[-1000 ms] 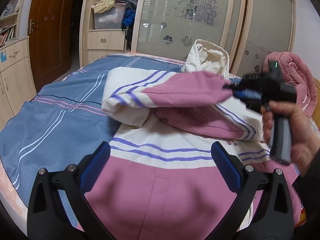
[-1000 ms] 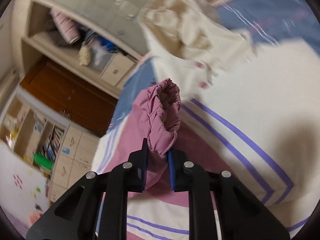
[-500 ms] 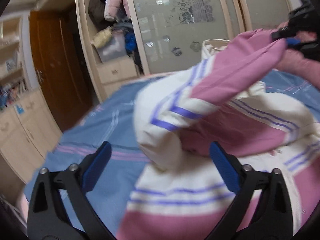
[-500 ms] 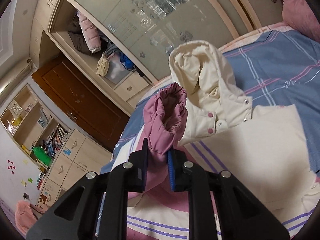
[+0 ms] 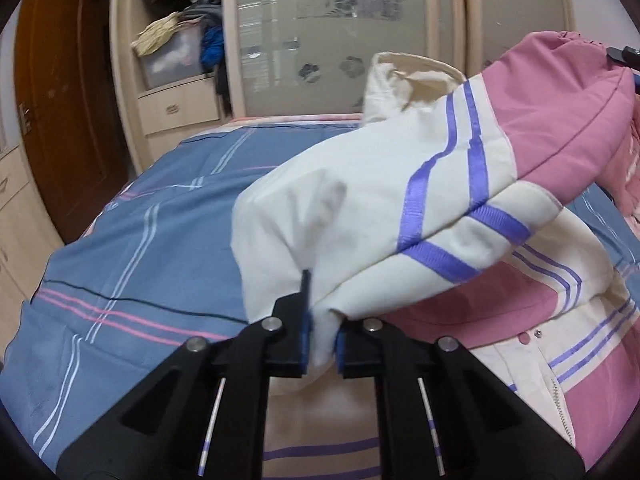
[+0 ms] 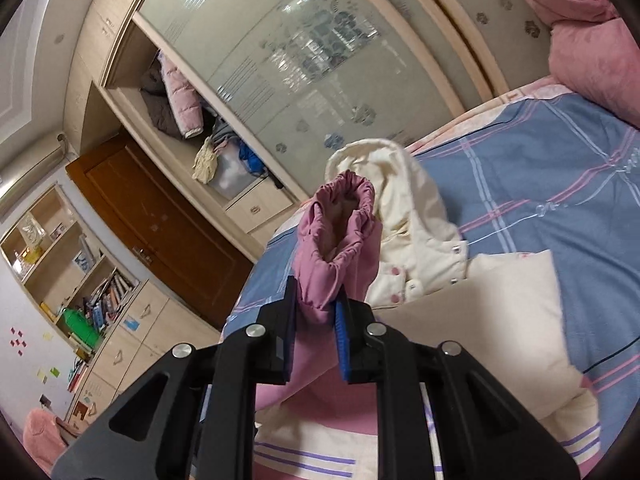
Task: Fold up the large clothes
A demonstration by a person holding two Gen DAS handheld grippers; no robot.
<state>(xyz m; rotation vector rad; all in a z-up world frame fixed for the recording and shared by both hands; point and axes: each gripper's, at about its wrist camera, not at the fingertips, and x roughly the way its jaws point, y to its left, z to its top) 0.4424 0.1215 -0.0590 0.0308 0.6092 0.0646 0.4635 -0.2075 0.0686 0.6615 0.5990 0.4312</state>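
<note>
A pink and cream hooded jacket with purple stripes lies front up on the bed. My left gripper is shut on the cream shoulder end of its sleeve and holds it up. My right gripper is shut on the sleeve's pink elastic cuff, held high; the cuff also shows at the top right of the left wrist view. The sleeve stretches between the two grippers above the jacket body. The cream hood lies beyond, toward the wardrobe.
The bed has a blue striped sheet. A wardrobe with frosted sliding doors and an open shelf of clothes stands behind it. A brown door is at left. A pink quilt lies at the bed's right.
My left gripper moved forward and closed on the sleeve near the shoulder. My right gripper lifted the cuff higher and to the right, stretching the sleeve up off the jacket.
</note>
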